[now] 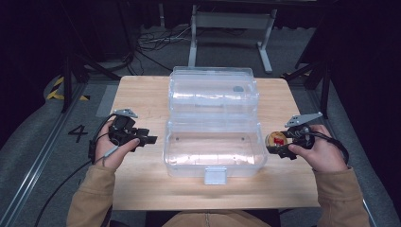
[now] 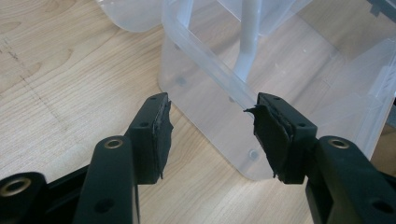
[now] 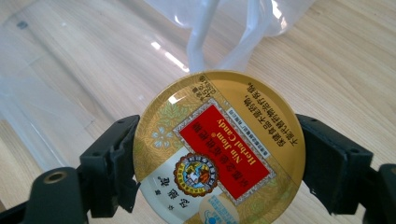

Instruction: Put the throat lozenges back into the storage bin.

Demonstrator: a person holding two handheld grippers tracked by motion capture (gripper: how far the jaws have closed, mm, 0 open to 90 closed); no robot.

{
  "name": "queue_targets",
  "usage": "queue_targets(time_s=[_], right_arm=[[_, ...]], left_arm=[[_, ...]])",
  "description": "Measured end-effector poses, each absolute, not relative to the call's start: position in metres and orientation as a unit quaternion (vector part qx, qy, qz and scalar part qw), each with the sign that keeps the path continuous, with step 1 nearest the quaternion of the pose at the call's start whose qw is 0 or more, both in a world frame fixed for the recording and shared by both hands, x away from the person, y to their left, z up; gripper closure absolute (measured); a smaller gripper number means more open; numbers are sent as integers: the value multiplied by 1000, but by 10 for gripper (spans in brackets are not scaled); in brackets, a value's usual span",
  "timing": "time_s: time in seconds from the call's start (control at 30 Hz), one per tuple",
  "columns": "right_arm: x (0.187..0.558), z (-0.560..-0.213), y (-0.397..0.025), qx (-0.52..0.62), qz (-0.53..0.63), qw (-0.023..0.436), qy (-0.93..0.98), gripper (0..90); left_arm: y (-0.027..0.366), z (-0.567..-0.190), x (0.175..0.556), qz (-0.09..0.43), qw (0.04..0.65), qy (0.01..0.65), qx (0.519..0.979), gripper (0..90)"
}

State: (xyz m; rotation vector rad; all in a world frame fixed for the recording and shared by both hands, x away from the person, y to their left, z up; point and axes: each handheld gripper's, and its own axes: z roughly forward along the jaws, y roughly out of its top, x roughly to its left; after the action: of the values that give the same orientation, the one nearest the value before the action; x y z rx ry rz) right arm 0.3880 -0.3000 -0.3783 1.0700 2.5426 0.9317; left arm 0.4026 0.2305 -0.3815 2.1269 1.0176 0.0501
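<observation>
Candy tin (image 3: 218, 148) label legible between right gripper (image 3: 217, 156) jaws, probably "Herbal Candy"

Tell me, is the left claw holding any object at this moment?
No, in the left gripper view the left claw stands open with nothing between its jaws, in front of the clear plastic box.

One clear plastic box (image 1: 213, 142) stands open on one wooden bench (image 1: 142, 94). One round gold candy tin (image 1: 276, 139) is present. Two hand-held grippers are there: the left hand-held gripper (image 1: 150, 138) and the right hand-held gripper (image 1: 275, 142).
</observation>
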Motion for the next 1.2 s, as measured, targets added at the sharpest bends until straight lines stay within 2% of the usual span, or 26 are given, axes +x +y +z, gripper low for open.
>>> queue_targets(time_s=[0.63,1.2], right_arm=[[384,-358,-272,320,340,109,878,200],[386,-357,-237,282,332,96,895,200]], left_arm=[[230,-383,402,17,378,401,834,466],[229,-385,402,16,374,403,835,466]])
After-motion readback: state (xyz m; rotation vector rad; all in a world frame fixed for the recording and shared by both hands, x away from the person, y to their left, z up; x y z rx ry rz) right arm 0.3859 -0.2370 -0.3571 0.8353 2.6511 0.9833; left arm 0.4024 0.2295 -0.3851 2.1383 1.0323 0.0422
